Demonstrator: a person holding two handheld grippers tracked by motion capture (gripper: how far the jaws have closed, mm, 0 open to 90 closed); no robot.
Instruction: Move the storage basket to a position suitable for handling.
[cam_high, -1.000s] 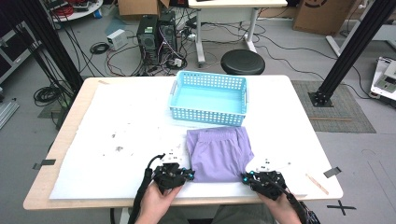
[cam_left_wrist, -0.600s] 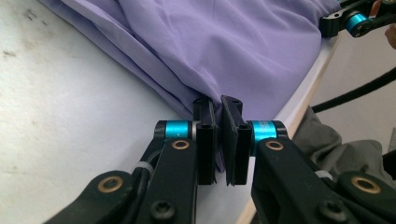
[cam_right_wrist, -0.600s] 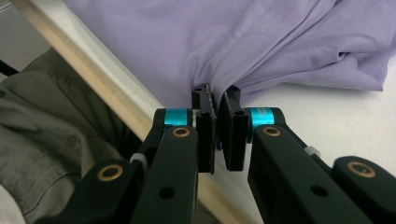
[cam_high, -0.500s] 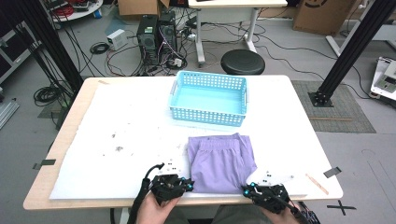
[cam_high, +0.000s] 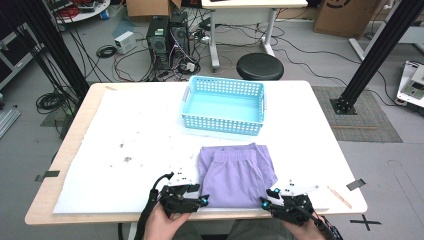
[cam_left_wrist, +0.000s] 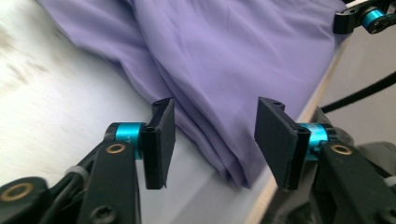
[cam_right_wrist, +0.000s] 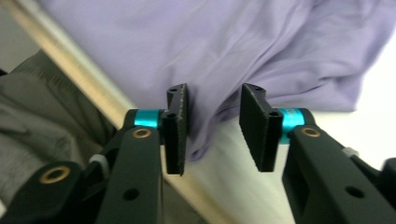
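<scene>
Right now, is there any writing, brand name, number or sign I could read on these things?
None can be read.
The purple shorts carry no print.
The blue basket has no label.
The cardboard box on the floor bears a dark mark, too blurred to read.

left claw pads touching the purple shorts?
Apart. In the left gripper view the left claw has just been opening; both pads stand clear of the purple shorts, whose corner lies between them.

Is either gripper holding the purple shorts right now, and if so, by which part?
Nothing is held. Both the left gripper and right gripper have just opened; each stands around a near corner of the purple shorts, pads off the cloth.
</scene>
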